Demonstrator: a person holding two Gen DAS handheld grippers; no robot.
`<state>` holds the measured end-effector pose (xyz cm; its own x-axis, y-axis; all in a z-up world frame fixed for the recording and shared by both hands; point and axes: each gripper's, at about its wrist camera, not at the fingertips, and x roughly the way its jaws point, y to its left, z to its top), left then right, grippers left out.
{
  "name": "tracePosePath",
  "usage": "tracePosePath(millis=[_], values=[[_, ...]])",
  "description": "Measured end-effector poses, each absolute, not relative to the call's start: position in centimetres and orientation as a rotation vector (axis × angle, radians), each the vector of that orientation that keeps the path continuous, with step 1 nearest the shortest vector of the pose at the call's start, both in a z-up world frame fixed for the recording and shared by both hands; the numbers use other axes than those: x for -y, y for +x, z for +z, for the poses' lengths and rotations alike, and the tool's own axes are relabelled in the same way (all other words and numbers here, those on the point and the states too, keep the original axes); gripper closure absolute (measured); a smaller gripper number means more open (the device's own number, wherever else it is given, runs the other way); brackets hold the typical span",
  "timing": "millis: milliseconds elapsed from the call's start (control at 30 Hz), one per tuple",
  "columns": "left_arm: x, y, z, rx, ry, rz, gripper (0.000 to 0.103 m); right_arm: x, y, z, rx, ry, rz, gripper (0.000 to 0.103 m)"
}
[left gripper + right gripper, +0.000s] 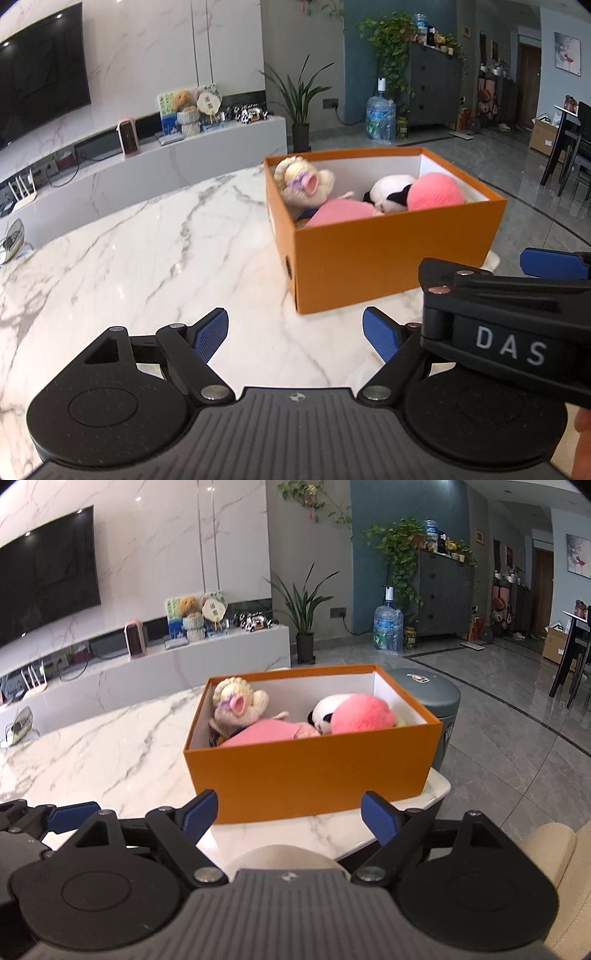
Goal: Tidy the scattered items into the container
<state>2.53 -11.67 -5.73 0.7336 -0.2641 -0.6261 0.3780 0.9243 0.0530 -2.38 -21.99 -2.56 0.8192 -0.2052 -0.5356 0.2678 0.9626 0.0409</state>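
Pretty clearly someone's living room at home. There's a big wall-mounted TV [44, 576] over a long low white media shelf [147, 661] with plush toys and knick-knacks, potted plants [303, 605], a water jug [388, 627] by a grey cabinet [443, 590], grey tiled floor [498, 709], dining chairs [576, 657] off to the side.

One orange box [310, 775] on one marble table [110, 753]. Four soft toys in it: one cream doll [240, 705] far left, one flat pink toy [266, 733] near, one panda [323, 710], one round pink plush [364, 714] right. Two grippers: left [295, 334], right [290, 818].
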Motion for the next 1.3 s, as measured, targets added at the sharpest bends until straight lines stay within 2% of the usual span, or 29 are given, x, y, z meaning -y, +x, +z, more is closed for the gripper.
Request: tracePosePath(millis=[1300], values=[[11.91,2.60,-5.52,-0.654,0.232,-0.321,0.008,21.43,-2.10,-3.42,-0.592,0.140,-0.244,0.016]])
